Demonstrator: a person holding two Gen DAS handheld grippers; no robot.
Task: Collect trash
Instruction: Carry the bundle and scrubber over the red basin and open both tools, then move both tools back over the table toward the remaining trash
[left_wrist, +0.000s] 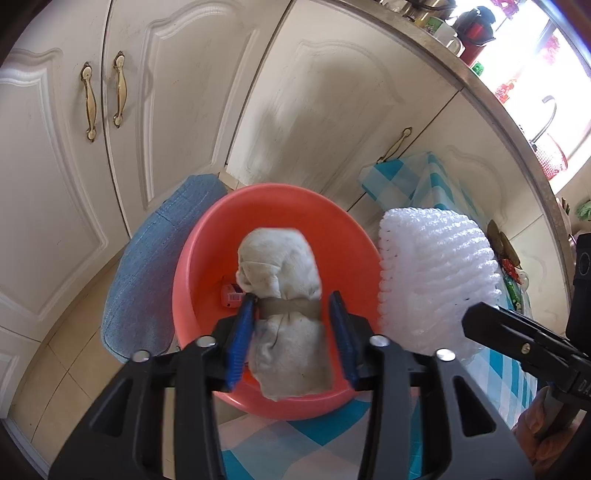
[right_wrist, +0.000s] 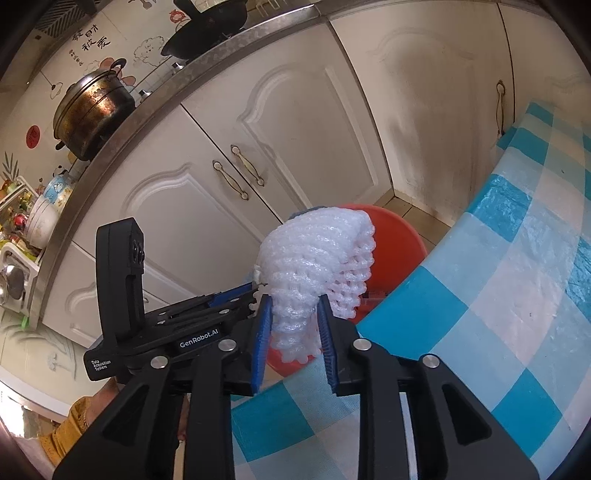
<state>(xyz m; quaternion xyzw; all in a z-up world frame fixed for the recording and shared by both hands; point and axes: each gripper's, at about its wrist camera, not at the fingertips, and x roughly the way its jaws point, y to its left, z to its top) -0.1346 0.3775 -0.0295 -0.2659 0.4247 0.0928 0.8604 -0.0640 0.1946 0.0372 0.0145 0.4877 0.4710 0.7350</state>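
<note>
An orange plastic basin stands below the edge of a blue-checked table. A dirty white cloth bundle, tied with a band, lies inside it, with a small pink packet beside it. My left gripper is open around the bundle, with a clear gap at the right-hand pad. A white foam fruit net hangs over the basin between the pads of my right gripper. It touches one pad and a slim gap shows at the other. In the left wrist view the foam net hangs just right of the basin.
Cream cabinet doors stand close behind the basin. A blue cushion leans at the basin's left. The checked tablecloth fills the right side. A worktop holds a pot and a wok. A person's hand holds the right gripper.
</note>
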